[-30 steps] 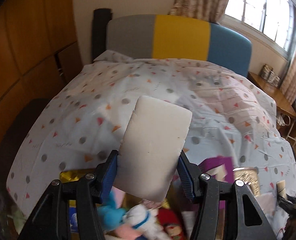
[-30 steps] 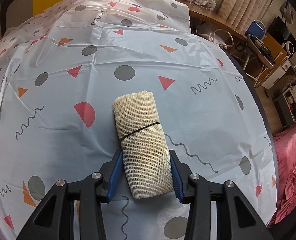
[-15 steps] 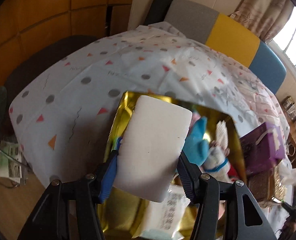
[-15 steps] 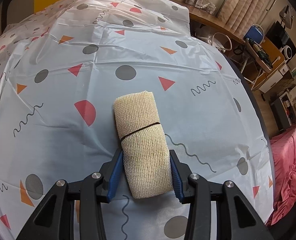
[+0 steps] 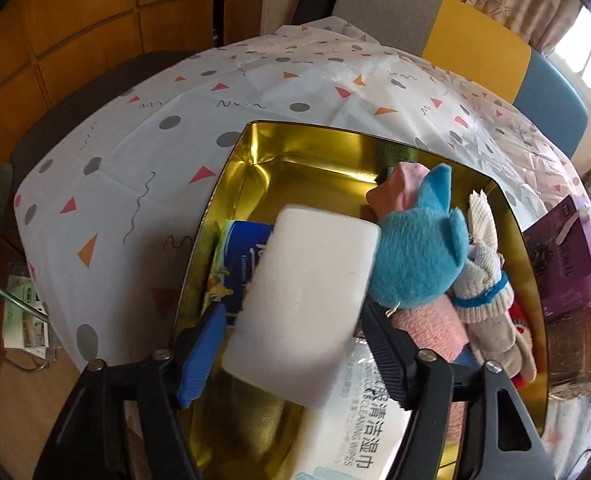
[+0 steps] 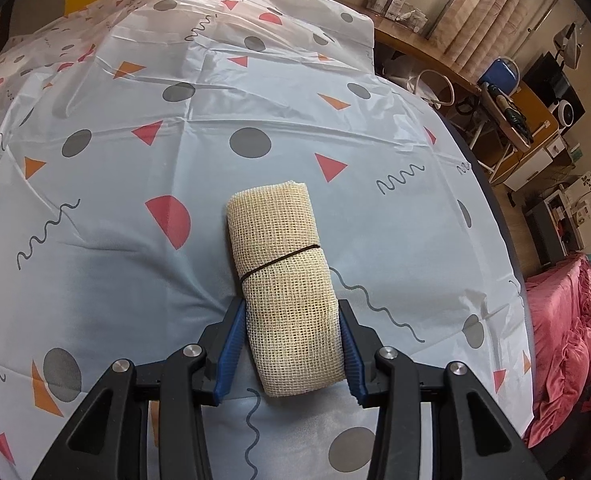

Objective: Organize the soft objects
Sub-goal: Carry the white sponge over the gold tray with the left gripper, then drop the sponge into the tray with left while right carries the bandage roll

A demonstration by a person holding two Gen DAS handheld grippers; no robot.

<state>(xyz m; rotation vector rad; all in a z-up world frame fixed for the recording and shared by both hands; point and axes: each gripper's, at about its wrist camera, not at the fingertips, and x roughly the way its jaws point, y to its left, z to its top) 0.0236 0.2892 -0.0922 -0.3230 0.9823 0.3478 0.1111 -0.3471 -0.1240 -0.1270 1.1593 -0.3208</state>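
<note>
In the left wrist view a white foam block [image 5: 311, 304] lies between the fingers of my left gripper [image 5: 291, 312], over the gold tray [image 5: 231, 184]. The jaws are opening, and a gap shows between the left blue pad [image 5: 203, 352] and the block. The block rests against a blue plush toy [image 5: 419, 256] and on a blue tissue pack [image 5: 239, 256]. In the right wrist view my right gripper [image 6: 291, 312] is shut on a rolled beige mesh cloth [image 6: 287, 280] tied with a dark band, just above the patterned tablecloth [image 6: 175, 120].
The tray also holds a wet-wipes pack [image 5: 359, 420], a pink towel [image 5: 431, 328] and a knitted toy [image 5: 487, 292]. A purple box [image 5: 567, 256] stands right of the tray. A cluttered desk [image 6: 507, 112] and red bedding [image 6: 567, 340] lie beyond the table's right edge.
My left gripper came down from above the table to over the gold tray with the foam block, and its jaws have widened. The right gripper has kept still on the cloth roll.
</note>
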